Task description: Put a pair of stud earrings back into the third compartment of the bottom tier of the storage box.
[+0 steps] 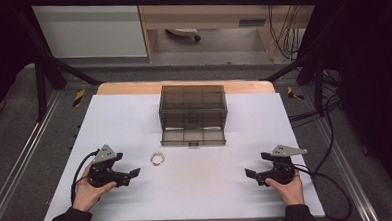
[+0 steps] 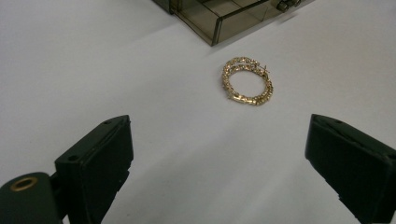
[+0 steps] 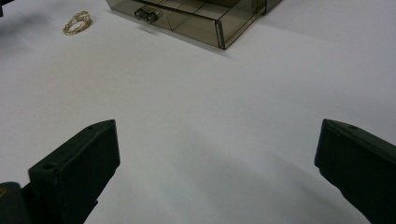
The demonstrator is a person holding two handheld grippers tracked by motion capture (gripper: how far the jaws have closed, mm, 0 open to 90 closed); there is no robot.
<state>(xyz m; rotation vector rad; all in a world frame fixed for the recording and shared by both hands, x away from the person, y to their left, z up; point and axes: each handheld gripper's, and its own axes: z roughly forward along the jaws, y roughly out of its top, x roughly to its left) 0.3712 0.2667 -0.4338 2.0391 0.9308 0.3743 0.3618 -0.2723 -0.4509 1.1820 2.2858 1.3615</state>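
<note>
**Gold bracelet lies just ahead of the open left tool**

The left tool rests low on the white tabletop with its black jaws spread wide and nothing between them; the gold bracelet lies flat straight ahead of it, slightly toward its right jaw, near but not touching; the right tool is equally wide open and empty, and the bracelet sits far off, ahead and to its left, so the left hand is plainly the nearer one. The bracelet is a small closed loop of beaded, glittering metal links, coiled on itself, roughly round with no marked long axis; a grasp across its rim looks likeliest. Beyond it stands a smoky translucent plastic box with its low drawer pulled out toward the tools; the drawer is divided into compartments and carries a small handle at its front.
</note>
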